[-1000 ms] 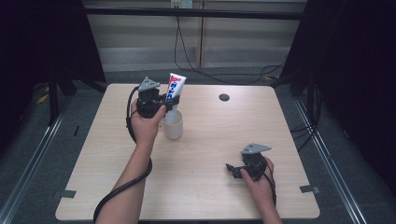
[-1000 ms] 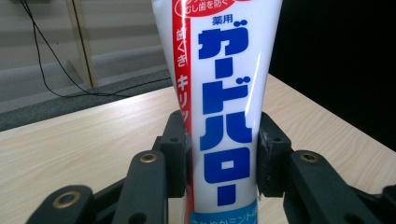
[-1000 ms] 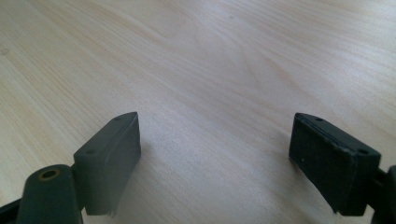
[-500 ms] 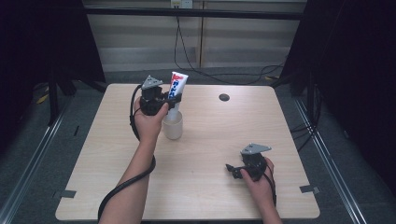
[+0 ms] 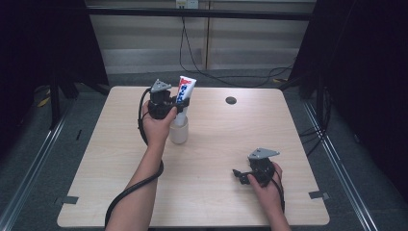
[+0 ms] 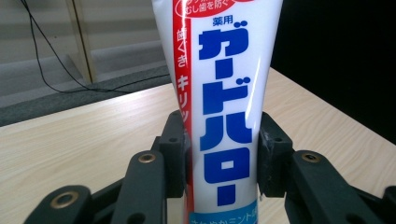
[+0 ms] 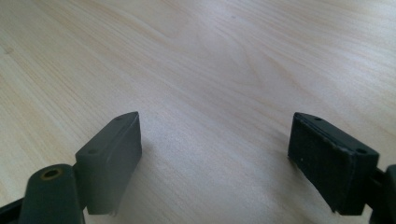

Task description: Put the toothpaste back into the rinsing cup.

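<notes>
Nearest the person's edge of the counter (image 5: pixel 120 192), the right hand-held gripper (image 5: pixel 239 176) is resting low on the wood at the right side, with a grey three-cornered plate on top and the hand wrapped around its body. In the right gripper view its two black jaws are standing wide apart, with nothing but bare pale wood grain lying between them.

Farther in, the left forearm is reaching up the left half of the counter, a black cable trailing along it. The left hand-held gripper (image 5: pixel 180 102) is being held above the surface, and it is gripping a toothpaste tube (image 5: pixel 184 91) across its body. The left gripper view is showing the black pads (image 6: pixel 273 156) pressing against both sides of the tube, which is standing upright, white with a red stripe and large blue lettering.

Just below the tube, a small translucent white cup (image 5: pixel 178 132) is standing on the counter, and the tube's lower end is reaching down into it or just above it; which one cannot be told.

Beyond these, near the far edge, a small dark round disc (image 5: pixel 231 100) is sitting in the wood, well apart from both hands.
</notes>
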{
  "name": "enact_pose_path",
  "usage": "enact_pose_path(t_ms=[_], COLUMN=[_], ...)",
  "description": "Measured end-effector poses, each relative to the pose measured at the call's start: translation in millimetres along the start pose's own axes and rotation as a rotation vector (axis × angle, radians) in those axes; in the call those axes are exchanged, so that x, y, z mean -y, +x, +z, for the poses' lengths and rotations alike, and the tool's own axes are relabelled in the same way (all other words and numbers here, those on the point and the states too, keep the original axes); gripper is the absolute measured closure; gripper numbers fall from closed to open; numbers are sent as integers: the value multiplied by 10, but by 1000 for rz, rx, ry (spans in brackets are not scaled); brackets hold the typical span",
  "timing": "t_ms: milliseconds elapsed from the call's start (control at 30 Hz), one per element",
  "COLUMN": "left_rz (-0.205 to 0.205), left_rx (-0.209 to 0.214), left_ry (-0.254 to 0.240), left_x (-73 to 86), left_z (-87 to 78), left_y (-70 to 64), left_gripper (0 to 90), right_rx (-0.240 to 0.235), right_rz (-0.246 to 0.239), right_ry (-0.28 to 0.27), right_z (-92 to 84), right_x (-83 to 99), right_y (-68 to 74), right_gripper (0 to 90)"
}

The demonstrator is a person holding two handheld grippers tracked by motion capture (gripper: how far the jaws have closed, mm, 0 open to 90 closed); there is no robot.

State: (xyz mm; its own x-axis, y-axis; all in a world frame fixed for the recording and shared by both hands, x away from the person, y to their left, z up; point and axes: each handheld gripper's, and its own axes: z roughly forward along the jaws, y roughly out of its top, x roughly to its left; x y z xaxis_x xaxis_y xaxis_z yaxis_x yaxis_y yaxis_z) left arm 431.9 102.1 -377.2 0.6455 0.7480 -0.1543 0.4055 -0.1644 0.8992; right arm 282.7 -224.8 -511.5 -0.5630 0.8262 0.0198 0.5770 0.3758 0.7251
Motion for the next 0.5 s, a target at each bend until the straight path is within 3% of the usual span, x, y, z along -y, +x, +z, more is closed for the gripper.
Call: enact_pose_path(t_ms=[267, 500], left_rz=[-5, -36], left_rx=[-1, -2], left_ry=[0, -4], left_x=[17, 94], left_z=[42, 82], left_y=[39, 89], left_gripper=[617, 612], right_rx=[-2, 0], right_rz=[-1, -1], right_ry=[-2, -1], right_z=[1, 0], right_x=[0, 1], right_y=[0, 0], right_gripper=[171, 171])
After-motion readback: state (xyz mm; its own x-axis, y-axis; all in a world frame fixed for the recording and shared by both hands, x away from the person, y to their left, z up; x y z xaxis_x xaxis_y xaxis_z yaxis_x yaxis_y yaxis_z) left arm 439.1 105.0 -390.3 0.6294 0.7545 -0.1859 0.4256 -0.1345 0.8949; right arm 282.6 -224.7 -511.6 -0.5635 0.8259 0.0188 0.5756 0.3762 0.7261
